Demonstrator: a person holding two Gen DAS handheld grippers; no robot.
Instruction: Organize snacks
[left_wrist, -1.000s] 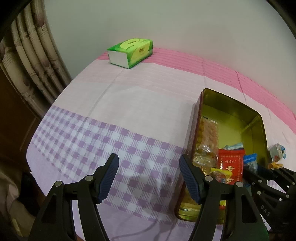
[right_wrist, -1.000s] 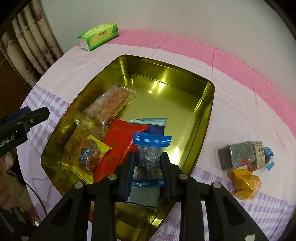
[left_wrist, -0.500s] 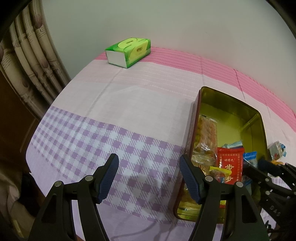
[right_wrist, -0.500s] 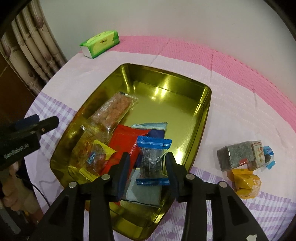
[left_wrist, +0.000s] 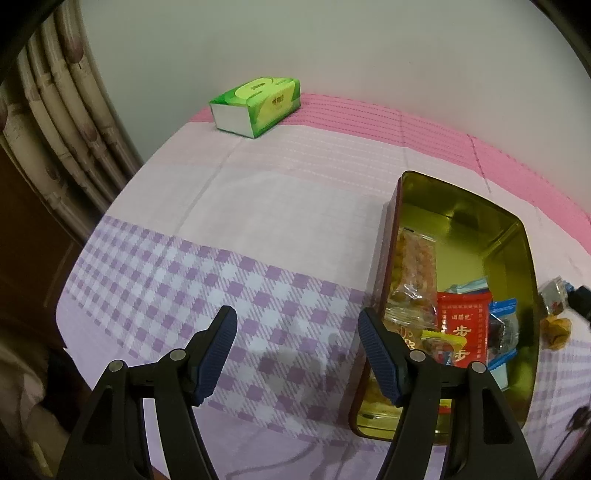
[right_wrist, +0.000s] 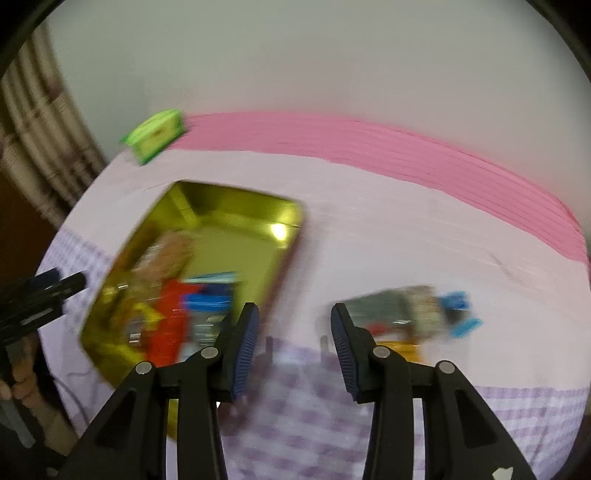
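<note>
Hovering over the checked cloth (left_wrist: 207, 280) of the bench, left tongs (left_wrist: 297, 330) standing wide apart and gripping nothing, with the gold tin (left_wrist: 515, 236) lying just beside the right-hand pad. Resting inside that tin: a red packet (left_wrist: 463, 325), a blue-ended wrapper (left_wrist: 502, 332) and clear bags of golden snacks (left_wrist: 413, 266). Sitting at the far edge of the bench, against the wall, a green tissue box (left_wrist: 258, 103). Swinging clear of the tin (right_wrist: 236, 206) in a blurred view, right tongs (right_wrist: 293, 347) having just been opening, parted slightly with only cloth showing between the pads. Lying loose on the bench just beyond the right pad, a grey-wrapped snack (right_wrist: 391, 306) with blue ends and a yellow snack (right_wrist: 406, 347), touching each other and apart from the tin.
</note>
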